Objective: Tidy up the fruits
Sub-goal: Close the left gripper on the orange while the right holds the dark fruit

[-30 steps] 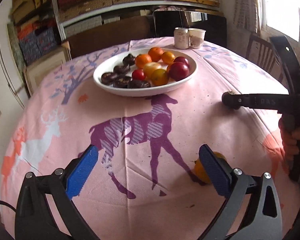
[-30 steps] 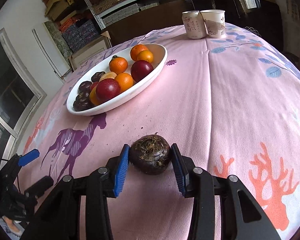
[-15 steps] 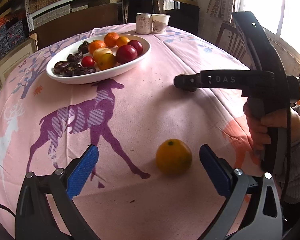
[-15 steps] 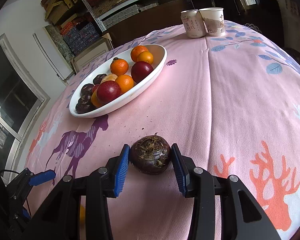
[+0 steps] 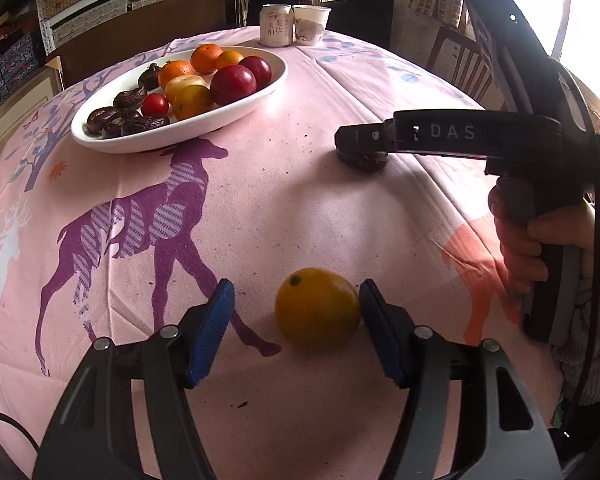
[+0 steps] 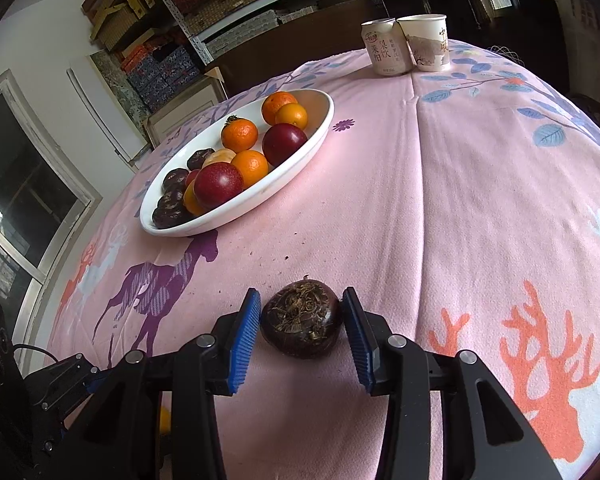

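Whereas the orange (image 5: 317, 307) previously sat off-centre, it now lies lower centre between the left gripper's (image 5: 296, 332) narrowed, still open pads. The right gripper (image 6: 300, 334) brackets the water chestnut (image 6: 301, 323), contact indeterminate; only the left view shows the gripping hand (image 5: 540, 240).

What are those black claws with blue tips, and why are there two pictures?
A person holds two grabber tools, each with a camera looking along its fingers, so there is one picture per tool. The left gripper is open around an orange on the pink tablecloth. The right gripper has its blue pads beside a dark brown fruit, seemingly not squeezing it yet. Farther off is a white bowl of fruit, a can and a paper cup.
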A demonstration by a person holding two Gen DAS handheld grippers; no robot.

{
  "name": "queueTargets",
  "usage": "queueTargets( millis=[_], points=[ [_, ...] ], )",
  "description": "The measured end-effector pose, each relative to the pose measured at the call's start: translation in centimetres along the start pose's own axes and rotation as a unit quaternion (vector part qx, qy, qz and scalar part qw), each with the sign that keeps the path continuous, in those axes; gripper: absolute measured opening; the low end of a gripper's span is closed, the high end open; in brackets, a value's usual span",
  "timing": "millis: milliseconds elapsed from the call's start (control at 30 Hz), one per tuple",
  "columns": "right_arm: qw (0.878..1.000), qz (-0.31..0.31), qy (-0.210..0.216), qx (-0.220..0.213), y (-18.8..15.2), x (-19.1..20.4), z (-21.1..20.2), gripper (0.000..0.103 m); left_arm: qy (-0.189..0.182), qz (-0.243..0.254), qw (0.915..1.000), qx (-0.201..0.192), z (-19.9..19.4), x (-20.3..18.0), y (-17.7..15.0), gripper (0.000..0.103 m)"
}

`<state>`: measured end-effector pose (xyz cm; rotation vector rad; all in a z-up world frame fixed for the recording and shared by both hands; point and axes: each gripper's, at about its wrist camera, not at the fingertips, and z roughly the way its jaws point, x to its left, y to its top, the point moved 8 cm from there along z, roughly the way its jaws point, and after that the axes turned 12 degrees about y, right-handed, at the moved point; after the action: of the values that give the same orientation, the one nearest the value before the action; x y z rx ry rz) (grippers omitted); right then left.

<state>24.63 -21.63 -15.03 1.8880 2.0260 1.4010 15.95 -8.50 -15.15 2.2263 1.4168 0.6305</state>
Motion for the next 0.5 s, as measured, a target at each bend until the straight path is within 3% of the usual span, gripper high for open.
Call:
queueTargets(
  millis=[167,333,500],
  points=[
    [1.000,-0.003,-0.001,0.001,0.0,0.0,0.0,0.042,-0.005,-0.004,1.0000,-0.002,-0.1,0.1,-0.1,0.061],
    [1.000,-0.026,0.010,0.000,-0.2,1.2,-0.1,0.042,-0.031,-0.041,0.9986,-0.011,-0.5,1.7,0.4,0.047],
    [0.999,-0.021,0.016,-0.018,0.2,1.0,-0.8,0.042,-0.015,-0.073,0.9966,-0.035,-1.3,4.6,1.9,0.044]
  ],
)
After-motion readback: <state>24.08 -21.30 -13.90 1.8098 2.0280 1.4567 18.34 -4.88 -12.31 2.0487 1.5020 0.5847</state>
